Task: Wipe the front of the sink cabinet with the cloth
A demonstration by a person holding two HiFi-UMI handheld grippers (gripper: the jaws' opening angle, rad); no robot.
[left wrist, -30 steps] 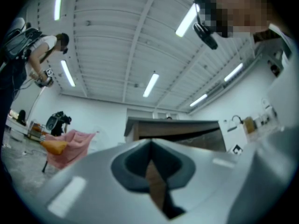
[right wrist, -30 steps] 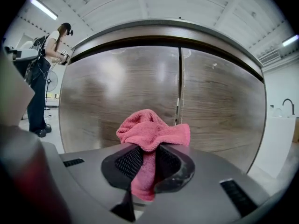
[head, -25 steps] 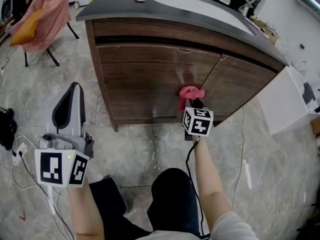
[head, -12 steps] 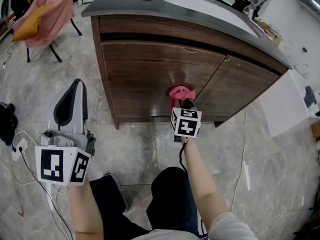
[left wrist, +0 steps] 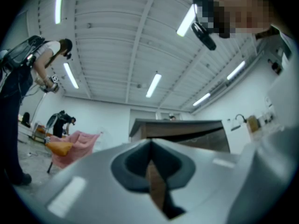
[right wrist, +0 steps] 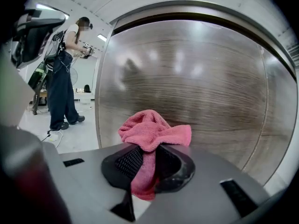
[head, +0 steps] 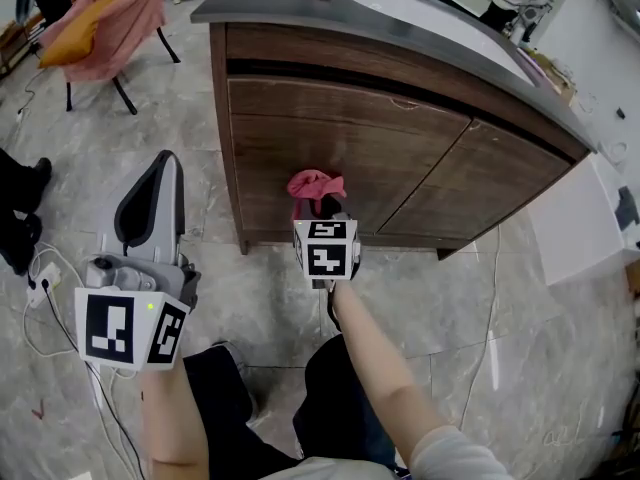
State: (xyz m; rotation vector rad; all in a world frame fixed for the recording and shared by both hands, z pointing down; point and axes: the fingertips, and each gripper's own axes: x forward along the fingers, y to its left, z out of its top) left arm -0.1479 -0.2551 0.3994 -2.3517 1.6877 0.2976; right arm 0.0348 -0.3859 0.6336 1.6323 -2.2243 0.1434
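At lower left door of sink cabinet (head: 290, 148): pressing pink cloth (head: 315, 184), clamped in right gripper (head: 320, 208), against wood; shifted left from door seam. Sweep likely midway. Left gripper (head: 150, 200) closed, empty, aside.

Studio or lab hall, staged bathroom set: freestanding sink cabinet (head: 350, 158) at 12 o'clock on marble-look floor tiles (head: 500, 298); draped chair (head: 110, 13), 10 o'clock; loose cables (head: 50, 308), 8 o'clock; ribbed white ceiling (left wrist: 117, 41), strip lights (left wrist: 153, 84); bystander (right wrist: 63, 78) wearing a backpack rig.
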